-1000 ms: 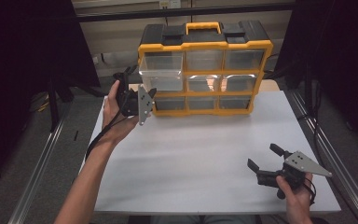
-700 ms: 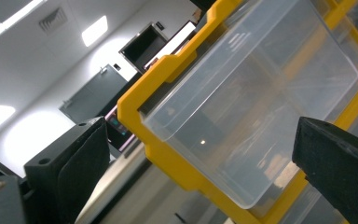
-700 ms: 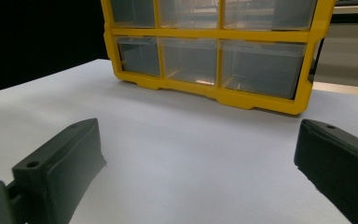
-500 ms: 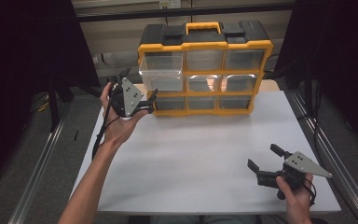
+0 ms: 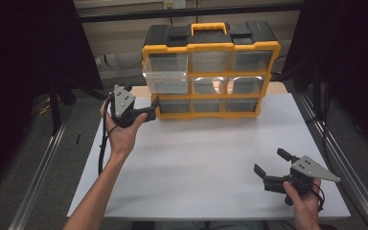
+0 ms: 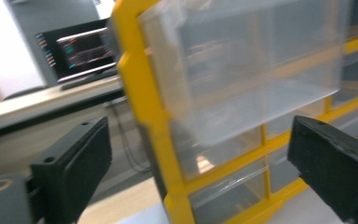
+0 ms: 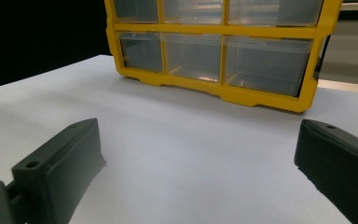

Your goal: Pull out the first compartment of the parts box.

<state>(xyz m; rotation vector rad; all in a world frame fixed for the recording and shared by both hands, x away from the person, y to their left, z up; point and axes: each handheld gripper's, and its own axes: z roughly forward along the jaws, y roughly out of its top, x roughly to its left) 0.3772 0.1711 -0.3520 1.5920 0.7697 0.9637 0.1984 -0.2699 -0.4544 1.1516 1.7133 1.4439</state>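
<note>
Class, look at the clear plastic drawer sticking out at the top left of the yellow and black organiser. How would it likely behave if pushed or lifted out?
The clear plastic drawer looks empty and thin-walled, so probably light and fairly stiff. Its smooth walls may prove slippery. It sits high in the upright yellow and black organiser, so a hard push might rock the case.

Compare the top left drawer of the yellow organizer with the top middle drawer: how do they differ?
The top left drawer is pulled out past the yellow frame, while the top middle drawer sits pushed in. The top left drawer's front hangs lower, over the row below; the top middle drawer stays within its slot. Both are clear plastic.
</note>
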